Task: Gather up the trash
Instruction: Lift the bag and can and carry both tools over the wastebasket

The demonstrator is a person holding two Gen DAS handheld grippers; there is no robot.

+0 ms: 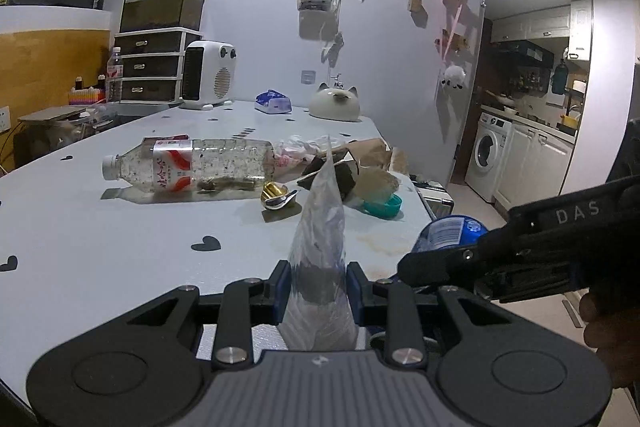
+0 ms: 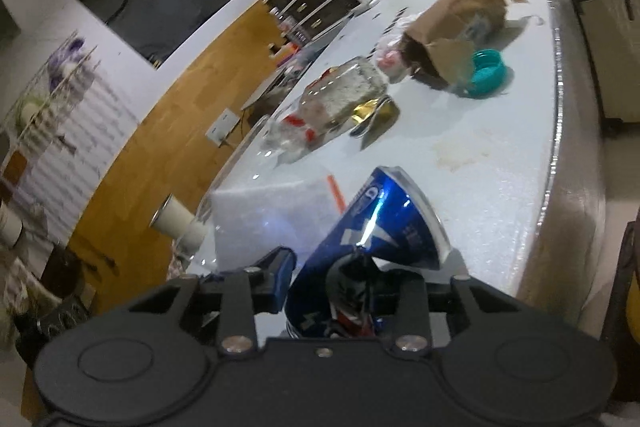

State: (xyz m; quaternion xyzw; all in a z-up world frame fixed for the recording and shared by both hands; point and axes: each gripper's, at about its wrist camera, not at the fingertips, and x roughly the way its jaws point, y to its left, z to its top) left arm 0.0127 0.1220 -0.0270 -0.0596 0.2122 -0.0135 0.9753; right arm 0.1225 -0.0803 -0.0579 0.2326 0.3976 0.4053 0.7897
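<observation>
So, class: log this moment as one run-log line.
left gripper: shut on clear plastic bag | right gripper: shut on blue can | bottle: lying on table

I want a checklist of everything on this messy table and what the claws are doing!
Surface: pale table with heart stickers and a stain near the front edge.
Job's things: plastic bottle lying down; brown paper bag; teal lid; gold wrapper; blue can; clear plastic bag.
Clutter: cat-shaped pot, tissue pack, white heater.
Claws: left claw grips the clear plastic bag; right claw grips the blue can.
Cables: nothing seen on the table.
Surroundings: washing machine, drawers.
</observation>
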